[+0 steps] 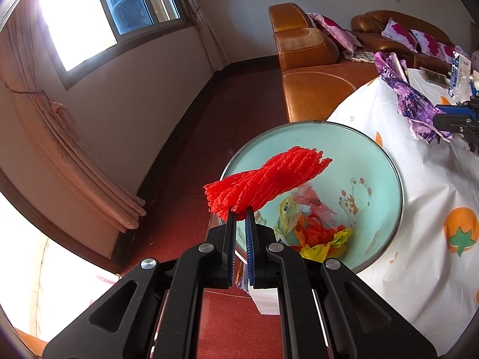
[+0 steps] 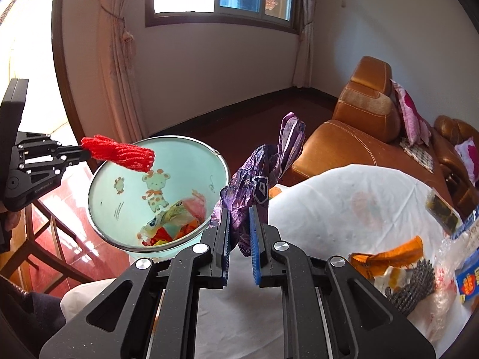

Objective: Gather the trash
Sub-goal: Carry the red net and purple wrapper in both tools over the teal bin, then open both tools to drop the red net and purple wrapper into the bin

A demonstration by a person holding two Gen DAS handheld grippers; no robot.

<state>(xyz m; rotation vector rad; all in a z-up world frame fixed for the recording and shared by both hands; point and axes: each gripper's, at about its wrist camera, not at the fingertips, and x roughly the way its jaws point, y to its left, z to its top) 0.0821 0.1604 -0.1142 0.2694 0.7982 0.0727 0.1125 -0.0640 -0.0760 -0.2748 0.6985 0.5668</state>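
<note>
My left gripper (image 1: 240, 209) is shut on a red foam fruit net (image 1: 269, 176) and holds it over the near rim of a pale green bin (image 1: 386, 179). The right wrist view shows the same net (image 2: 119, 152) above the bin (image 2: 101, 179). My right gripper (image 2: 239, 209) is shut on a crumpled purple wrapper (image 2: 263, 173), held up beside the bin at the table's edge; it also shows in the left wrist view (image 1: 410, 101). Several wrappers (image 1: 317, 233) lie in the bin.
A table with a white fruit-print cloth (image 2: 344, 197) holds more trash: an orange wrapper (image 2: 389, 254), a black foam net (image 2: 416, 284), a blue packet (image 2: 468, 281). Brown leather sofas (image 2: 359, 137) stand behind. A wooden chair (image 2: 45, 239) is left of the bin.
</note>
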